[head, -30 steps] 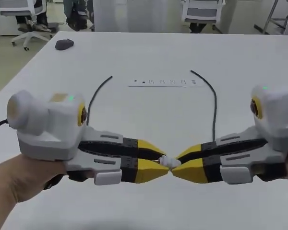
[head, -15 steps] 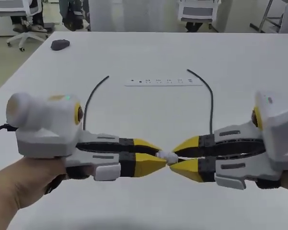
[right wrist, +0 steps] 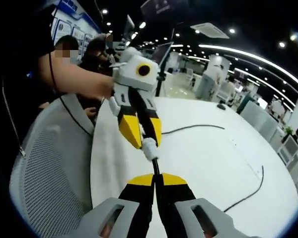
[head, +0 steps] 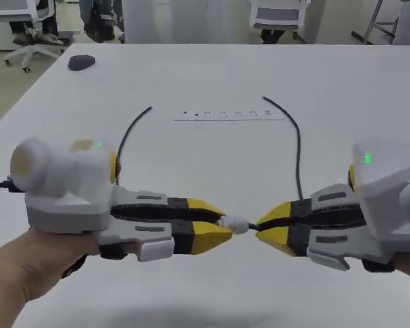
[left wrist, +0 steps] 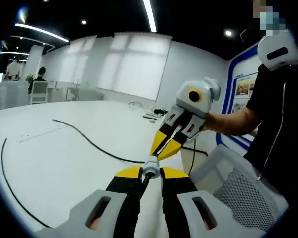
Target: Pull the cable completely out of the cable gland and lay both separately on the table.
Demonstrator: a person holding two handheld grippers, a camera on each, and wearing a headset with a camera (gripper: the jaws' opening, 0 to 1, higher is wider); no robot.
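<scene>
My left gripper point(head: 224, 224) is shut on a small white cable gland point(head: 236, 223), held above the white table point(head: 205, 164). Tip to tip with it, my right gripper point(head: 258, 229) is shut on the thin black cable point(head: 298, 154) just beyond the gland. The cable runs back under that gripper and curves away across the table. In the right gripper view a short black stretch of cable point(right wrist: 156, 167) spans from my right gripper point(right wrist: 156, 177) to the gland point(right wrist: 149, 148). In the left gripper view the gland point(left wrist: 150, 167) sits between my left jaws.
A second black cable point(head: 131, 130) lies on the table to the left. A flat white strip point(head: 225, 115) lies at the middle, and a dark mouse point(head: 80, 62) at the far left. A grey mesh chair point(right wrist: 44, 163) stands beside the table's near edge. Office chairs stand beyond the far edge.
The two grippers have drawn apart a little. The right one has moved right, and a short stretch of black cable now shows between the gland and the right jaws.
</scene>
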